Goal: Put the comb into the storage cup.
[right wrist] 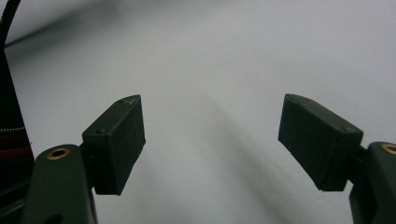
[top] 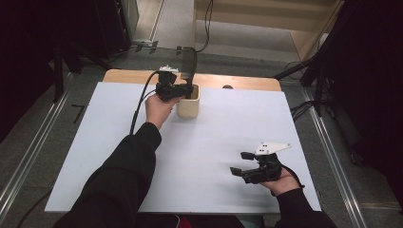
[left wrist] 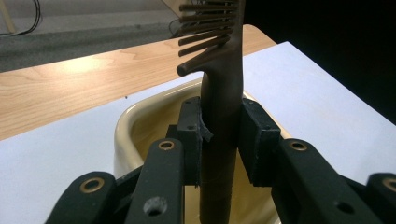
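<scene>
A dark brown comb [left wrist: 222, 93] stands upright with its handle down inside a cream-coloured cup [left wrist: 140, 121]. My left gripper [left wrist: 220, 135] is shut on the comb's handle just above the cup's rim. In the high view the left gripper [top: 186, 91] sits at the cup [top: 188, 108] near the table's far edge, and the comb [top: 191, 64] rises above it. My right gripper [top: 240, 163] rests low over the white table surface at the front right, open with nothing between its jaws. In the right gripper view its fingertips [right wrist: 116, 140] stand wide apart over bare white surface.
A white sheet [top: 199, 142] covers most of the wooden table [top: 123, 75], whose far strip shows bare. Cables [top: 207, 23] lie on the floor beyond the table. Metal rails [top: 33, 142] run along both sides.
</scene>
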The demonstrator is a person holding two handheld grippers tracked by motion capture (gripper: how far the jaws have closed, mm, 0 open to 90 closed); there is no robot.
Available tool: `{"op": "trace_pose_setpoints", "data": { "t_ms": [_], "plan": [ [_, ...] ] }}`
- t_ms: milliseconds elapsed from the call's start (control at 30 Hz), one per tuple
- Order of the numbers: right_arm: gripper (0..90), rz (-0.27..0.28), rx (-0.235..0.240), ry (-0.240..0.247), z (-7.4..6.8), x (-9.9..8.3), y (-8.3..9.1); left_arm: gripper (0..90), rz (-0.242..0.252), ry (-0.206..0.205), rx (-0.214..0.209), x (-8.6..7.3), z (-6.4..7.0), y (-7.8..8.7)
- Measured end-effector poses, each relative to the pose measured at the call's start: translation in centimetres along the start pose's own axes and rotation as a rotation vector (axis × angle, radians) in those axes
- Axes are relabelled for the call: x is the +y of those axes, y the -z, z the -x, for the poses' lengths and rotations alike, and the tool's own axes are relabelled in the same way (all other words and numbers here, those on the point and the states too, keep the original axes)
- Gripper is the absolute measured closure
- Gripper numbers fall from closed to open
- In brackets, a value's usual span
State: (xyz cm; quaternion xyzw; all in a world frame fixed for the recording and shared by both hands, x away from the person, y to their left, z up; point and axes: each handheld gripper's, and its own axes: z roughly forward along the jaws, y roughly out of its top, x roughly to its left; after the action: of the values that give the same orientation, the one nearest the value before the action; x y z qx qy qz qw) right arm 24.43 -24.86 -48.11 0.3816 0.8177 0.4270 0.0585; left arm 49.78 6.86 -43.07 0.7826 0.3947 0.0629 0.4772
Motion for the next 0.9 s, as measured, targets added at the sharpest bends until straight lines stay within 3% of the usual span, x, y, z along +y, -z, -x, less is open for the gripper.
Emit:
{"op": "trace_pose_setpoints", "data": {
  "t_ms": [100, 233, 367, 900],
  "plan": [
    [21.2, -0.001, 0.0, 0.006, 0.0, 0.0, 0.0, 70.6, 0.009, 0.006, -0.005, 0.0, 0.0, 0.1],
    [21.2, -0.003, 0.0, 0.004, 0.0, 0.0, 0.0, 48.2, 0.041, 0.019, 0.002, 0.4, -0.1, 1.0],
    [21.2, -0.003, -0.002, 0.003, 0.0, -0.1, 0.0, 40.8, 0.049, 0.047, -0.016, 0.5, -0.5, 1.9],
    [21.2, -0.012, -0.002, 0.007, 0.1, 0.0, -0.1, 35.5, 0.028, 0.08, -0.066, 0.5, -1.2, 4.8]
  ]
}}
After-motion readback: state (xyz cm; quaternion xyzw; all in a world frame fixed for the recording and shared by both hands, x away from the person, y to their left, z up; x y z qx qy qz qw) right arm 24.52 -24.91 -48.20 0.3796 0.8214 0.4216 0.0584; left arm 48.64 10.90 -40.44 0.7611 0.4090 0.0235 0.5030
